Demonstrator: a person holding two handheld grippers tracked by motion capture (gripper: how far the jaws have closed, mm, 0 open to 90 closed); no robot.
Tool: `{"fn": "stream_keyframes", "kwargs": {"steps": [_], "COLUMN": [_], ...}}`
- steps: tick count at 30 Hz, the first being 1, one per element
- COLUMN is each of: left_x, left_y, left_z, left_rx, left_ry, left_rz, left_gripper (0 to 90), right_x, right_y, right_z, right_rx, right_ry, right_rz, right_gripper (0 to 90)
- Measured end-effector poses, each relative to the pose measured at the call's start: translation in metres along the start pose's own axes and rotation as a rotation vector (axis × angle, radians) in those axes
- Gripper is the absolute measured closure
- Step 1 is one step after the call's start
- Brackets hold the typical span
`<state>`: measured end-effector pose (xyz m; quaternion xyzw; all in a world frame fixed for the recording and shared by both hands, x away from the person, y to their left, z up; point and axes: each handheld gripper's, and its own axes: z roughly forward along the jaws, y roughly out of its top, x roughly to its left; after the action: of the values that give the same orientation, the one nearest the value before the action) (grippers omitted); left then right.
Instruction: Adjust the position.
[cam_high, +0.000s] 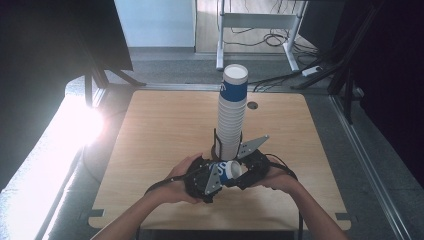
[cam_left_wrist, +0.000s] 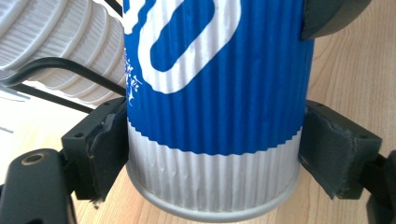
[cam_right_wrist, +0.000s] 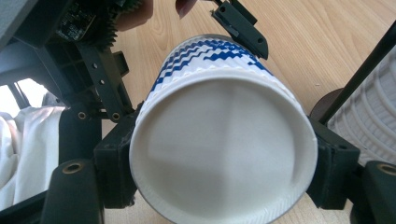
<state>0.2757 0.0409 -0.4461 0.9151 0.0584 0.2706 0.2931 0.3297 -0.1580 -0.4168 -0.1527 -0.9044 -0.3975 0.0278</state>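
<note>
A blue-and-white ribbed paper cup (cam_high: 227, 171) lies on its side just above the table, held between both grippers near the front edge. My left gripper (cam_high: 212, 176) is shut on its bottom end; in the left gripper view the cup (cam_left_wrist: 215, 93) has both pads (cam_left_wrist: 105, 149) pressing its white base band. My right gripper (cam_high: 246, 170) is shut on the mouth end, and the right gripper view looks straight into the open cup (cam_right_wrist: 219, 154) clamped at its rim. A tall stack of cups (cam_high: 231, 117) stands just behind the hands.
The stack sits in a black wire holder (cam_high: 216, 145) on the wooden table (cam_high: 165, 130). Its ribbed side shows in the left gripper view (cam_left_wrist: 70, 42) and the right gripper view (cam_right_wrist: 369, 116). A cable hole (cam_high: 252, 105) lies at the table's far edge.
</note>
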Motion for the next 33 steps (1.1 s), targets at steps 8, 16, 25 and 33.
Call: {"fn": "stream_keyframes", "kwargs": {"steps": [8,16,25,33], "left_x": [0.002,0.001,0.003,-0.002], "left_y": [-0.003,-0.003,-0.003,0.001], "left_z": [-0.002,-0.002,0.000,0.003], "left_rx": [0.007,0.005,0.041,0.070], "left_ry": [0.017,0.025,0.045,0.063], "left_rz": [0.017,0.023,0.057,0.138], "left_gripper": [17.3,19.5,19.8,20.1], "right_x": [-0.002,0.001,0.000,-0.002], "right_y": [0.008,0.018,0.026,0.040], "right_z": [-0.008,-0.011,-0.015,-0.009], "right_rx": [0.061,0.122,0.212,0.373], "right_ry": [-0.026,-0.027,-0.036,-0.039], "right_rz": [0.001,-0.023,-0.051,-0.097], "right_gripper": [19.9,18.5,16.1,14.0]}}
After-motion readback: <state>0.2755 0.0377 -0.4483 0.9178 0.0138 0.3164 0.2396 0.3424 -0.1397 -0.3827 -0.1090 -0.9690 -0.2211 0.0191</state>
